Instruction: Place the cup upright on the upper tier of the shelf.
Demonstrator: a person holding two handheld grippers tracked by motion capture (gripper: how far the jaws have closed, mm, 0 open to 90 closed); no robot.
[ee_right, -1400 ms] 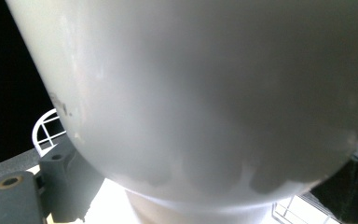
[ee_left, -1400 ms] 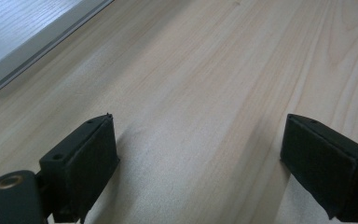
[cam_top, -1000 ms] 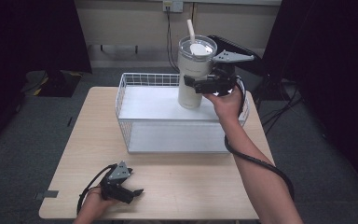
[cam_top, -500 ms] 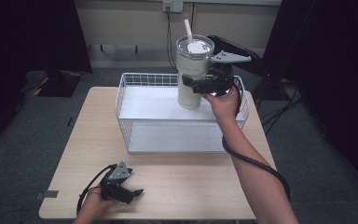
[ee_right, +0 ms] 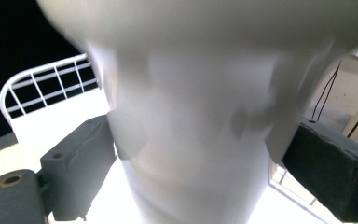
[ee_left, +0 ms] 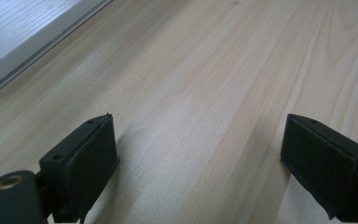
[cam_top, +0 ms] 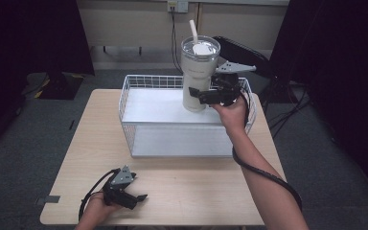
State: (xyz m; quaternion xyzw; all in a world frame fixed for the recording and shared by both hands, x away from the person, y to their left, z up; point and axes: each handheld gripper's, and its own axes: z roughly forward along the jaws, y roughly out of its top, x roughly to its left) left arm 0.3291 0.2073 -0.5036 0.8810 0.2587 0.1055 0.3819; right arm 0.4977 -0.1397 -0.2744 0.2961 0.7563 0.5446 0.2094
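Since a moment ago the cup is sitting slightly lower over the wire basket, the right tool clamping its narrow base while the left tool is resting wide open on the worktop, so the top-heavy cup could be tipping if the grip slips.

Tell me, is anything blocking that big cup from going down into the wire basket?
Nothing visible. The right gripper holds the tumbler by its lower body over the white wire basket, whose floor looks bare below it.
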